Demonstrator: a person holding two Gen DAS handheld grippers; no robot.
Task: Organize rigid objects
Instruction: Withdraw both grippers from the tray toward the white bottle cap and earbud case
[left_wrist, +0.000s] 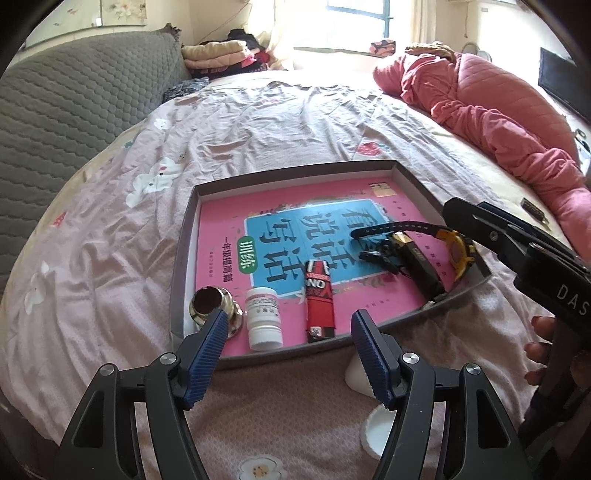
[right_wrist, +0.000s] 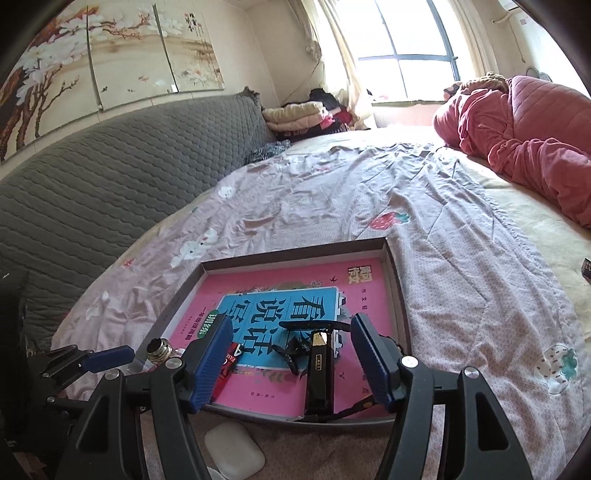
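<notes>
A shallow brown tray lies on the bed with a pink book as its floor. In it lie a brass fitting, a white pill bottle, a red packet, a black rectangular case and a black and yellow watch. My left gripper is open and empty, just in front of the tray's near edge. My right gripper is open and empty over the near edge, with the black case between its fingers. A white earbud case lies on the sheet in front of the tray.
The bed has a pink floral sheet. A red quilted coat lies at the far right. A grey padded headboard runs along the left. A small dark object lies on the sheet right of the tray.
</notes>
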